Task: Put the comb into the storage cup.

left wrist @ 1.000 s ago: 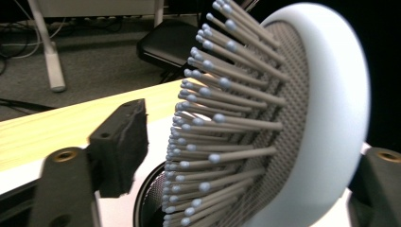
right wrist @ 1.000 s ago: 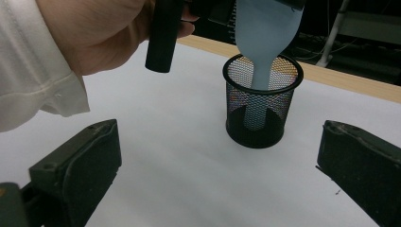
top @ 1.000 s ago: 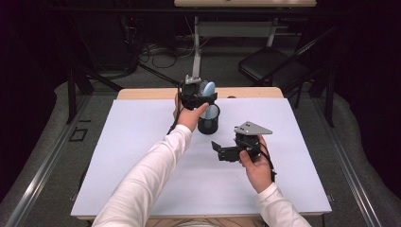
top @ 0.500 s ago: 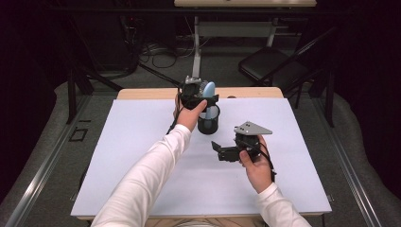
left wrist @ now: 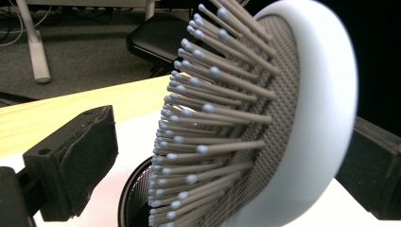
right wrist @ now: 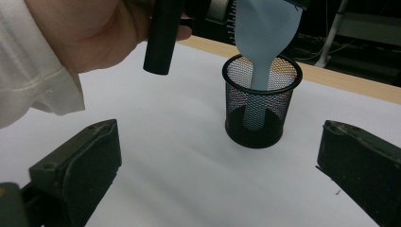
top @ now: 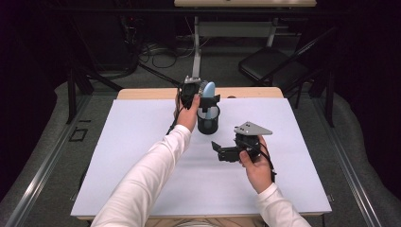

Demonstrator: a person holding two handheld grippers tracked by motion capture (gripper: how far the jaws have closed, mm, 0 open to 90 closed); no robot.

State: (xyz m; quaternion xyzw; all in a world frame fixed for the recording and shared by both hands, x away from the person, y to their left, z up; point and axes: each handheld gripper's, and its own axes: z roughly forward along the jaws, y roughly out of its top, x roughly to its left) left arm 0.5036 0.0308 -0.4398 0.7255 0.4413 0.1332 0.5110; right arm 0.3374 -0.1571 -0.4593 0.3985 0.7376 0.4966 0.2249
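Pale blue hairbrush (top: pixel 208 90) standing handle-down in black mesh cup (top: pixel 208 119) near the far middle of the white table (top: pixel 142 142), head up above the rim. Left gripper (top: pixel 206 98) around the brush head, jaws just opened wide; in the left gripper view a clear gap between left pad and bristle tips (left wrist: pixel 208 118), the brush's smooth back close to the right pad, contact there hard to judge. Apparently released, brush leaning on the cup. Right gripper (top: pixel 218 150) well apart toward the near side, jaws spread with nothing between them, pointed at the cup.

Likely light, rigid plastic body; smooth rounded back probably slippery under a pad; bristles springy and yielding, a poor surface to squeeze. Better hold judged at the narrow neck or across the edges of the head. Mesh cup light too, prone to tipping if the brush is dragged sideways.

Handle's lower end blurred behind the mesh in the right gripper view (right wrist: pixel 255 113); resting on the bottom or not, unclear. Cup cut off at the bottom of the left gripper view.
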